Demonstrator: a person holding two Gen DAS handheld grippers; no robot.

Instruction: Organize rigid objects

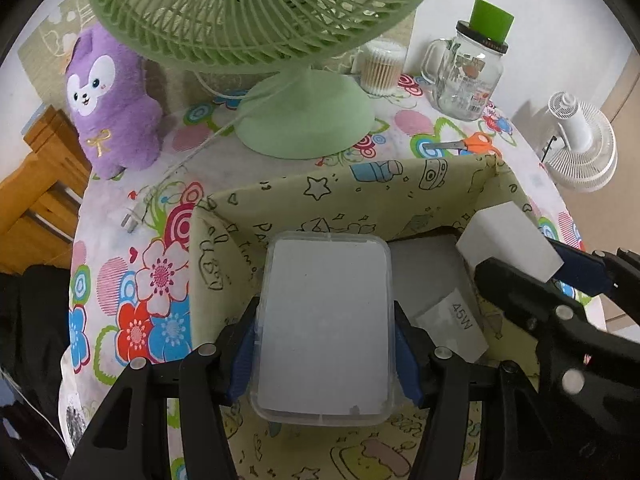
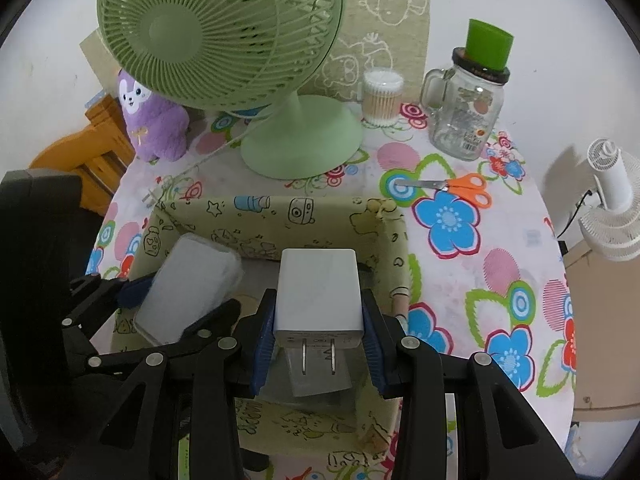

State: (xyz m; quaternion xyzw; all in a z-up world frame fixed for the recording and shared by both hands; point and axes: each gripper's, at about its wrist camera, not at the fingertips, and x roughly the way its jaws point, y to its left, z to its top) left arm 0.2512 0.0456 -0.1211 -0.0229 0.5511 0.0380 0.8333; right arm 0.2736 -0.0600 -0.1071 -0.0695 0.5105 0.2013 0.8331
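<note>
The bench (image 2: 500,280), under its flowered cloth, carried a green desk fan (image 2: 224,36), a purple plush toy (image 1: 116,100), a glass mug-jar (image 2: 466,116) with a green cup on its lid, a tub of cotton swabs (image 2: 382,96) and orange-handled scissors (image 2: 460,186). These all stood or lay outside the storage box, so by my judgement the sorting was well short of finished, if they were meant to go in at all.

The cartoon-printed fabric storage box (image 1: 360,184) sat open at the near edge of the bench. A small white box marked 45W (image 1: 452,328) already lay on its floor.

The left gripper (image 1: 326,344) was clamped on a clear plastic case (image 1: 326,320) with a white insert, held over the left part of the box and tilted down into it. It looked not yet set down.

The right gripper (image 2: 318,340) was clamped on a white plug adapter (image 2: 318,292), prongs toward the camera, held over the right part of the box, above the 45W box. It too looked unreleased.

Both items seemed on the point of being placed; releasing them was what remained of this step.
</note>
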